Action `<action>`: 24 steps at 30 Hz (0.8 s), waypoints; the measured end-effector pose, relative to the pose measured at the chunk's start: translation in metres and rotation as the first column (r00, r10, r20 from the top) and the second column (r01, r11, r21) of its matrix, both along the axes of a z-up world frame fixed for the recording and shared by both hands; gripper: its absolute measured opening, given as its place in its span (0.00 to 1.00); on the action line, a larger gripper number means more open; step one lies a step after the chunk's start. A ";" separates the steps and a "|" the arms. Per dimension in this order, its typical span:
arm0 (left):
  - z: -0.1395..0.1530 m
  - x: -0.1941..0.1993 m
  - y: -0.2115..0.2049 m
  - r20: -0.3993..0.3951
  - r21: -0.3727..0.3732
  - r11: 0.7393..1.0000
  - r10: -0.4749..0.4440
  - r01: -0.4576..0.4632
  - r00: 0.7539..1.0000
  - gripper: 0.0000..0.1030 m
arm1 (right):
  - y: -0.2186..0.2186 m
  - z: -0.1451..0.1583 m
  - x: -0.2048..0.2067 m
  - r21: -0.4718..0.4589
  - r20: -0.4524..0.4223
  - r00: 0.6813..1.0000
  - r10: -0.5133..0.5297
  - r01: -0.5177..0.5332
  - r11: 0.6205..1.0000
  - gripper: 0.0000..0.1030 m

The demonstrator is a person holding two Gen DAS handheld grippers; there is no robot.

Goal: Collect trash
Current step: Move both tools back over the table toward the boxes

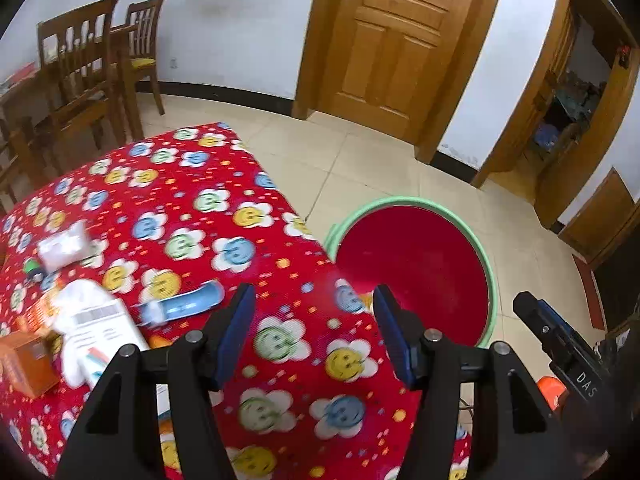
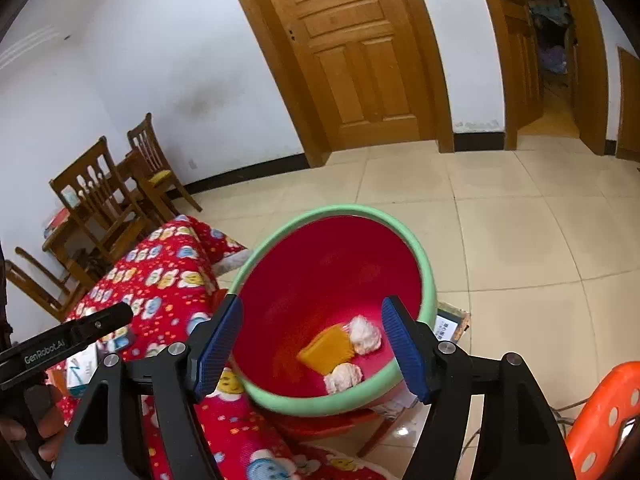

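A pale tiled floor [image 2: 500, 240] ran to white walls and a closed panelled wooden door [image 1: 396, 40], with wooden chairs [image 1: 84, 64] far beyond the counter. The counter [image 1: 208, 216] wore a red cloth printed with smiling flowers. Just off the counter's near corner stood a red bin with a green rim [image 2: 340, 212].

On the counter, at the end away from the bin, lay the uncollected litter: a crumpled white wad [image 1: 64, 246], a blue tube-like wrapper [image 1: 184, 304], a white printed packet [image 1: 100, 328] and an orange carton [image 1: 28, 360] cut off by the frame edge. All were smeared by blur, so their print could not be read.

The left tongs [image 1: 314, 332] hung above the counter corner beside the bin, blue pads [image 1: 240, 332] spread wide and nothing between them. The right tongs [image 2: 312, 348] were over the bin's mouth, likewise parted and empty.

Only the right wrist view looked into the bin: two white crumpled balls [image 2: 364, 334] and a yellow-orange piece [image 2: 328, 350] rested on its bottom. It also showed an orange plastic stool [image 2: 604, 412] on the side of the bin away from the counter, partly cropped. The left view saw only the bin's upper wall, yet alone showed the litter plainly.
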State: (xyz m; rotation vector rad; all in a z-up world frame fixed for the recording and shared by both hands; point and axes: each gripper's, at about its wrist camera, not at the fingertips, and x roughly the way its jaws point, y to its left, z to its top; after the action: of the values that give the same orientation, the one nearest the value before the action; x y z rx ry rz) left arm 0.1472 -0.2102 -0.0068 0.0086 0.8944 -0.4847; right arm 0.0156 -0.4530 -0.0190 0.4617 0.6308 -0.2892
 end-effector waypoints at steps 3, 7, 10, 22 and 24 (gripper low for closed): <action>0.006 -0.006 0.018 0.006 0.001 1.000 0.030 -0.030 1.000 0.59 | 0.011 0.006 -0.001 0.000 0.008 1.000 0.021 -0.021 1.000 0.71; 0.010 -0.014 0.044 0.008 0.009 0.997 0.071 -0.071 0.997 0.59 | 0.026 0.012 -0.002 -0.009 0.009 0.999 0.045 -0.045 0.999 0.72; 0.012 -0.020 0.064 0.011 0.014 0.995 0.101 -0.101 0.995 0.59 | 0.038 0.013 -0.005 -0.008 0.011 0.997 0.072 -0.072 0.997 0.72; 0.017 -0.035 0.143 0.029 0.019 0.972 0.234 -0.234 0.972 0.59 | 0.091 0.022 0.003 -0.016 0.018 0.981 0.194 -0.193 0.981 0.72; 0.017 -0.036 0.154 0.028 0.019 0.966 0.257 -0.258 0.966 0.59 | 0.101 0.023 0.007 -0.015 0.014 0.976 0.217 -0.217 0.976 0.72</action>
State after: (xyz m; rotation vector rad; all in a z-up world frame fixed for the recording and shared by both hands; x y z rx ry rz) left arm 0.1113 -0.0558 0.0099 -0.0805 0.8612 -0.2313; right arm 0.0229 -0.3525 0.0035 0.3781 0.6580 -0.0822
